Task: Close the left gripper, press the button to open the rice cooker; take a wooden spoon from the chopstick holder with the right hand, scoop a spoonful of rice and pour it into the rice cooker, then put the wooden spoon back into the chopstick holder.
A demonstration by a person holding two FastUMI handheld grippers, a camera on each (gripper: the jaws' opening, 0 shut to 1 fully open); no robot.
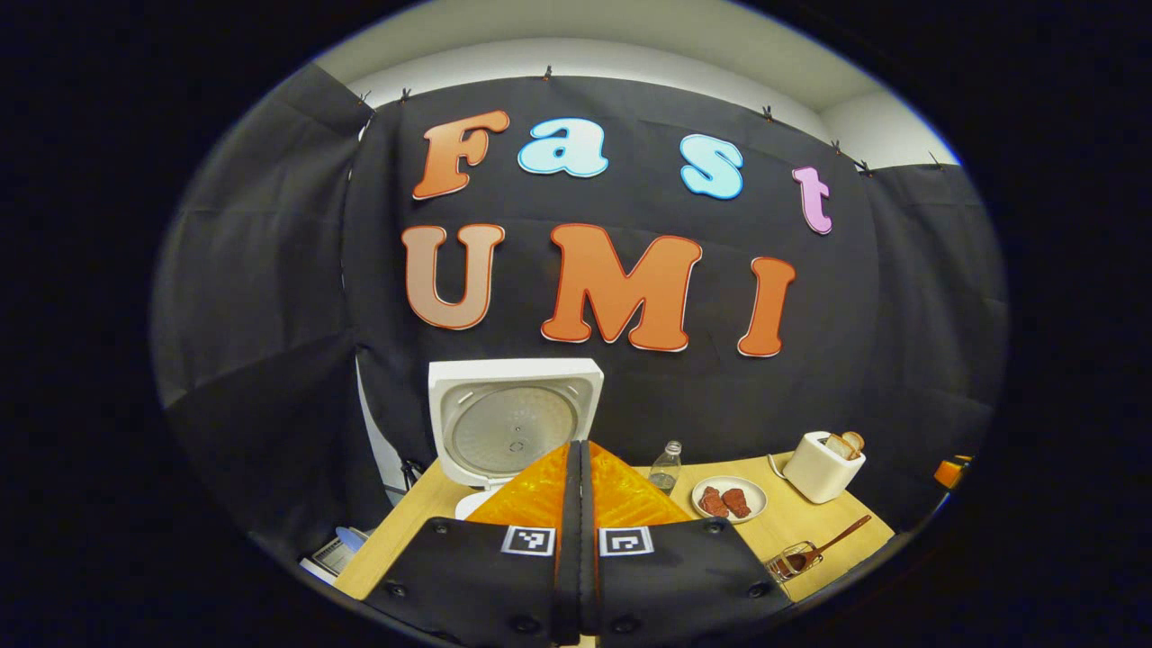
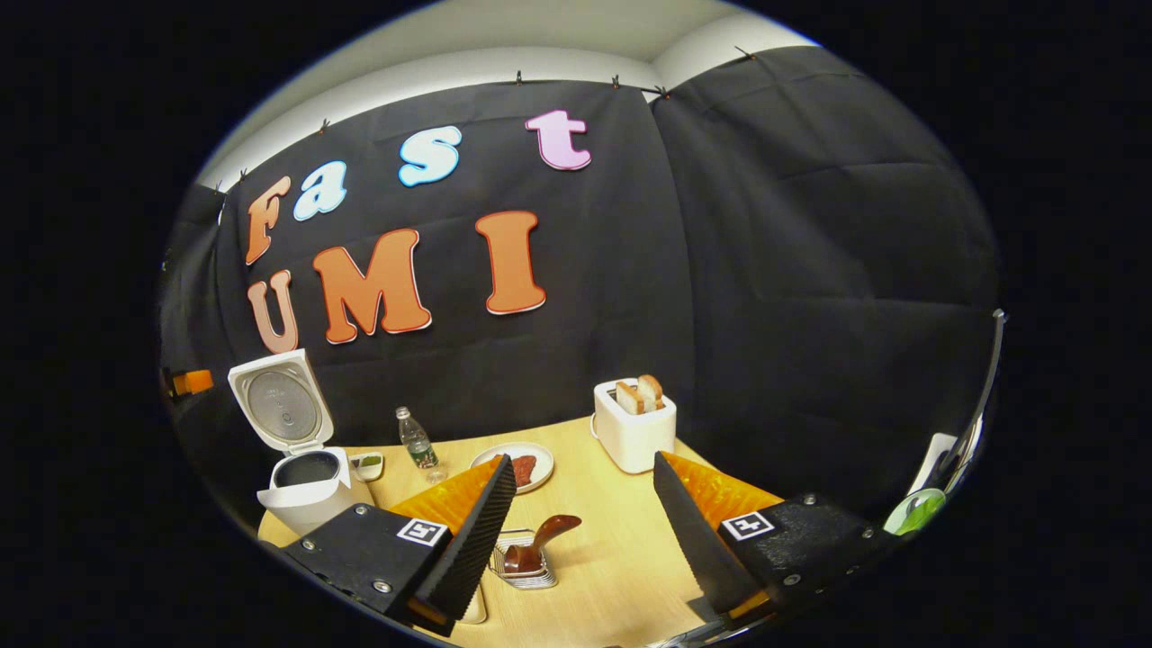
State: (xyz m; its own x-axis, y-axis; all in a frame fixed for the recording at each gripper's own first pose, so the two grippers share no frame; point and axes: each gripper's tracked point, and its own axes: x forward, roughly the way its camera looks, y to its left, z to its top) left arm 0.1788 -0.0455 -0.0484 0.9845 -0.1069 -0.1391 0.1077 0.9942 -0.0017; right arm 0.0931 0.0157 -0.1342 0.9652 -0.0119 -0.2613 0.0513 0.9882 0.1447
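Looking along your left gripper, you see its orange ribbed fingers pressed flat together before the white rice cooker, round lid raised. From your right gripper, the serrated black pads stand wide apart, and the glossy brown wooden spoon rests in the wire chopstick holder on the pale wooden table.

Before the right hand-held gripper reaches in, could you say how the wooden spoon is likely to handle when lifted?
The spoon looks like rigid wood, so probably stiff and light. Its glossy finish may slip between the fingers. It leans in the wire holder, so it might drag that along.
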